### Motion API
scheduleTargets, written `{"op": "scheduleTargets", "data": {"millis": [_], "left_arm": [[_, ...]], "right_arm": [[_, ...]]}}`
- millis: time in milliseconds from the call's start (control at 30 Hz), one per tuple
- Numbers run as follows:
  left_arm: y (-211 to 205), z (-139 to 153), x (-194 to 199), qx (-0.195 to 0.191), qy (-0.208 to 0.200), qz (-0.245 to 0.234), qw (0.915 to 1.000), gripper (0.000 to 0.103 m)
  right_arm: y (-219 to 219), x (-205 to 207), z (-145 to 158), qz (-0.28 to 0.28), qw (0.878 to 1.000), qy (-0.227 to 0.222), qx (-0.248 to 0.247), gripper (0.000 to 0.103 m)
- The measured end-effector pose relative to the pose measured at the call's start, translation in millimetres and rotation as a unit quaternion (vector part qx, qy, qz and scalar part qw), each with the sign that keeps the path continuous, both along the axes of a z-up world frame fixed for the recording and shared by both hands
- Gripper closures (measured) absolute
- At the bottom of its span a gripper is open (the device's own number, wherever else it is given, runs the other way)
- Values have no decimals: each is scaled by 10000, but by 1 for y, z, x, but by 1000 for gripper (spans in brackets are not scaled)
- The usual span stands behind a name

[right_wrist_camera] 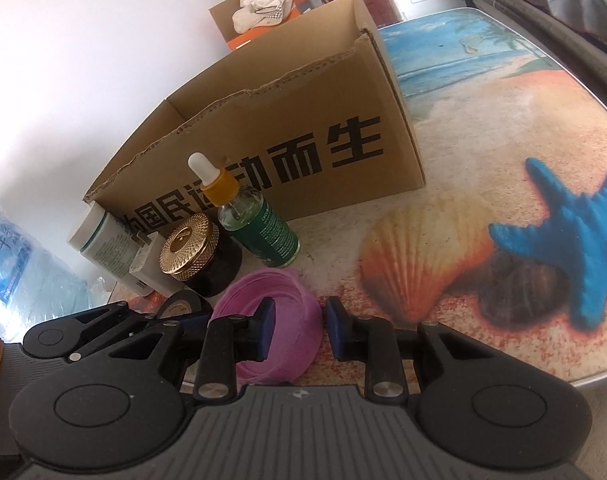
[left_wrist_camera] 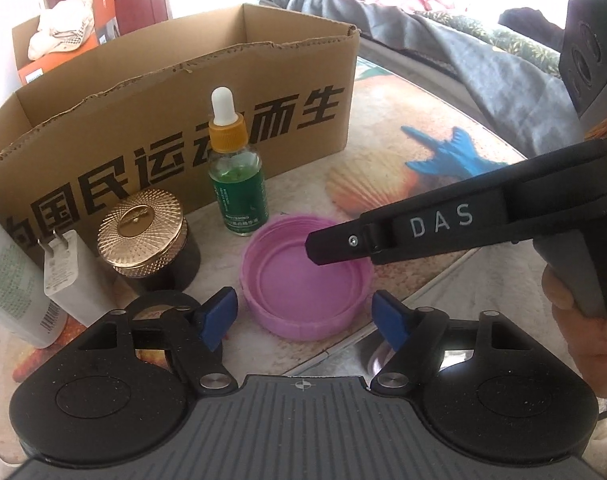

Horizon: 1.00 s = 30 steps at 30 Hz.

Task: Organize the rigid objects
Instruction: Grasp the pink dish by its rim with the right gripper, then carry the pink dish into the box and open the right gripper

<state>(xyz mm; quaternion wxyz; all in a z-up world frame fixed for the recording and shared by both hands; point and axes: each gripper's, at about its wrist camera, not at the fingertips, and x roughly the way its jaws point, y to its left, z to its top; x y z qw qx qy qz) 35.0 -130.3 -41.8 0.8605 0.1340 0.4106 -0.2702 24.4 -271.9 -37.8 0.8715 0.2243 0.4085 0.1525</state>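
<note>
Left wrist view, L to R: white tube [left_wrist_camera: 7, 276] at 9 o'clock, white charger plug [left_wrist_camera: 69, 276] just beside it, then gold-lidded dark jar [left_wrist_camera: 143, 236], green dropper bottle [left_wrist_camera: 235, 176] upright at 12 — all lined up along the front wall of the open cardboard box [left_wrist_camera: 175, 132], prob. staged there for loading into it. Pink lid [left_wrist_camera: 307, 276], hollow side up, sits on the desk [left_wrist_camera: 383, 128] dead centre ahead of the left claw [left_wrist_camera: 307, 316], whose blue pads stand fairly wide either side of the lid's near rim w/o touching; nothing held. At 3 o'clock the right tool reaches in over the lid, a hand [left_wrist_camera: 583, 320] on its grip. Right wrist view: right claw [right_wrist_camera: 299, 324] narrow, straddling the lid's wall, one pad inside the hollow, other outside; can't tell if pads press yet, looks like a small gap. My guess: right takes the lid by its rim for the box.
</note>
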Motion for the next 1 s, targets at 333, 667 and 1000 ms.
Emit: {"op": "scheduleTargets", "data": {"millis": [333,667,1000], "left_arm": [[1,4,-4,-250,53,65,9997,34],[-1,69,-25,-777,-704,-151,9944,34],[27,151,30,-924,-1531,330,9833,34]], "right_arm": [[-2,-6,4,-104,9999,-29,43,76],[-16,-41,75,-442,9955,-825,-120,75],[-3,31,160,173,9870,-1599,-48,75]]}}
